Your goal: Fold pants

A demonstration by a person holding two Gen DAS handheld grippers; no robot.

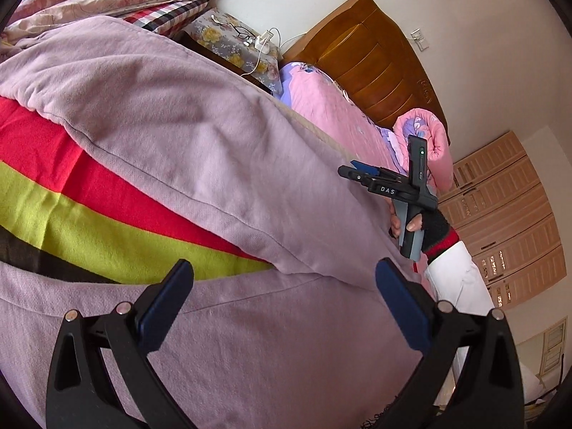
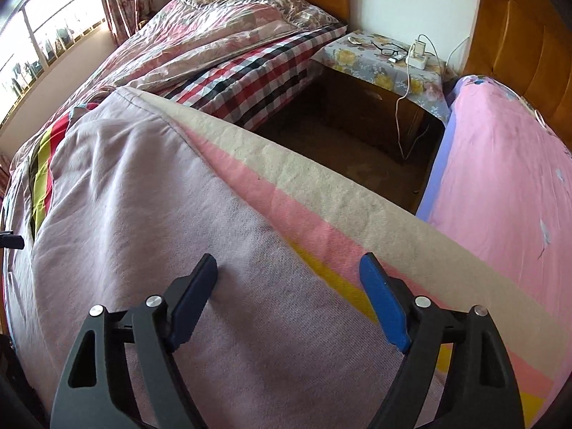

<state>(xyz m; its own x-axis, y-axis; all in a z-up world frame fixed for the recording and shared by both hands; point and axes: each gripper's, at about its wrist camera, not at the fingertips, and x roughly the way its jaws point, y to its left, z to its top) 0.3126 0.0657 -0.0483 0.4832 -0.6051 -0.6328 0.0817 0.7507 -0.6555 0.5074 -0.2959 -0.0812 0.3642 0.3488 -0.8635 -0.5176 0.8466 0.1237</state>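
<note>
Spread left tongs (image 1: 284,273) hover over lilac pants (image 1: 171,114).

**Two wrist cameras look down over one bed**

The left wrist view tilts down, close above the lilac pants (image 1: 171,114), facing the far wall. The right wrist view looks more steeply down at the same pants (image 2: 136,214). Both share the nightstand (image 1: 232,41) and striped blanket (image 1: 89,200).
</note>
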